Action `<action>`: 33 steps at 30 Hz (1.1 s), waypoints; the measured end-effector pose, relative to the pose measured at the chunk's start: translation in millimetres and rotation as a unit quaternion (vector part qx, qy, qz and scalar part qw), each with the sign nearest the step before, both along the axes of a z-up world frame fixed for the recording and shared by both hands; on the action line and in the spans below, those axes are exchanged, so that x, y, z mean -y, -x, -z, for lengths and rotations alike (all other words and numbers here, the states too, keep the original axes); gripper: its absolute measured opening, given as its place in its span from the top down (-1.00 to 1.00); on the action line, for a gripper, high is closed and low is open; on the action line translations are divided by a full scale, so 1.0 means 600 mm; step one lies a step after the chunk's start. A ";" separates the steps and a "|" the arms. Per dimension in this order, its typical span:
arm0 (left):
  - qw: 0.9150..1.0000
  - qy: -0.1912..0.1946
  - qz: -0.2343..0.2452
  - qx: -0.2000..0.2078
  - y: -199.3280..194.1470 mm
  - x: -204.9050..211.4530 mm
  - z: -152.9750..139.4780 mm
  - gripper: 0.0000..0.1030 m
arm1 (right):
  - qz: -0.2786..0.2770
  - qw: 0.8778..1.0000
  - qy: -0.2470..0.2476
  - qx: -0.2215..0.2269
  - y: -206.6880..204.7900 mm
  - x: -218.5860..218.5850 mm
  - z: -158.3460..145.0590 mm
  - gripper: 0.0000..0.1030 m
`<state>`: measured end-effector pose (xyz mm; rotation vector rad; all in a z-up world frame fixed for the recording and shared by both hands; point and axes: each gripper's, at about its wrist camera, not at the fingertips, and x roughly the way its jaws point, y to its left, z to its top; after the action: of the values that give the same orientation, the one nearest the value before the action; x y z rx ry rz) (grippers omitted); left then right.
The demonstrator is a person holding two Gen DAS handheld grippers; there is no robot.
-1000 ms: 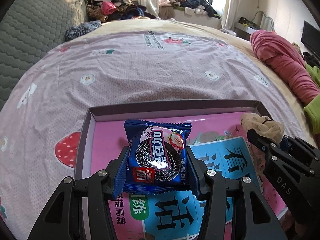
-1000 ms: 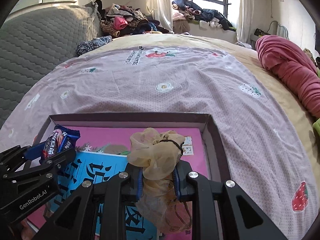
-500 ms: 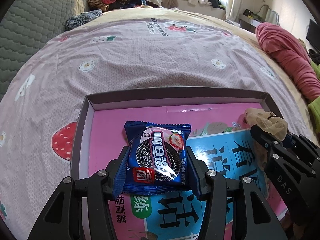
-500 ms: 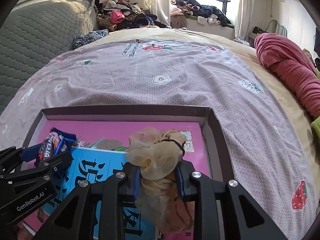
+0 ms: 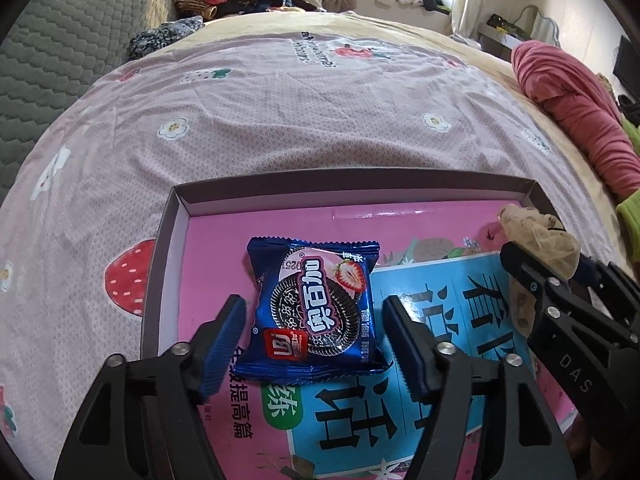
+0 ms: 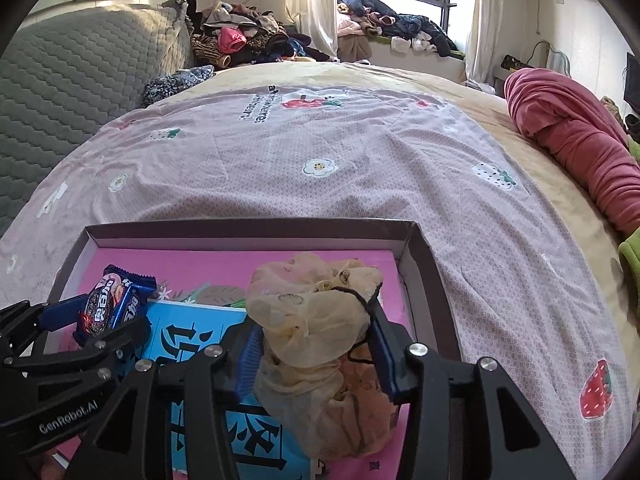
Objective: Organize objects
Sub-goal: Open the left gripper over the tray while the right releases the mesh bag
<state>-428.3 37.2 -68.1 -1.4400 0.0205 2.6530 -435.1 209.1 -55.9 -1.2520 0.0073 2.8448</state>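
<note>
A blue cookie packet (image 5: 316, 312) lies on a pink and blue book (image 5: 440, 320) inside a shallow dark box (image 5: 352, 186) on the bed. My left gripper (image 5: 314, 340) is open, its blue pads apart from the packet on either side. My right gripper (image 6: 316, 344) has its jaws spread wide around a beige fabric pouch (image 6: 320, 336) that rests on the book; it also shows in the left wrist view (image 5: 540, 236). The packet shows in the right wrist view (image 6: 114, 304) at the box's left.
The box sits on a pink strawberry-print bedspread (image 5: 280, 100). A grey quilted headboard (image 6: 72, 80) is on the left. A red rolled blanket (image 6: 568, 136) lies at the right. Piled clothes (image 6: 248, 40) are at the far side.
My left gripper has opened and let go of the cookie packet, which now lies on the book. My right gripper has widened around the pouch. Both moved lower over the box.
</note>
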 end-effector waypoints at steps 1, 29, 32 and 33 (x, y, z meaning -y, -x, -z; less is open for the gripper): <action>1.000 0.004 0.002 0.000 -0.002 -0.002 -0.001 -0.45 | 0.001 1.000 0.000 -0.001 0.000 0.000 -0.001 0.01; 0.997 0.020 -0.030 -0.071 -0.076 0.036 -0.110 -0.59 | 0.013 0.993 0.010 -0.118 -0.089 0.011 -0.143 -0.64; 0.996 0.025 -0.029 -0.077 -0.106 0.036 -0.124 -0.60 | 0.009 0.991 0.001 -0.136 -0.117 0.022 -0.175 -0.69; 0.996 0.025 -0.027 -0.079 -0.114 0.036 -0.128 -0.61 | 0.008 0.990 -0.003 -0.138 -0.123 0.025 -0.182 -0.71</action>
<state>-359.9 15.6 8.7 -1.2574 0.0645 2.8243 -361.2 194.2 53.4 -0.8431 0.0149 2.9751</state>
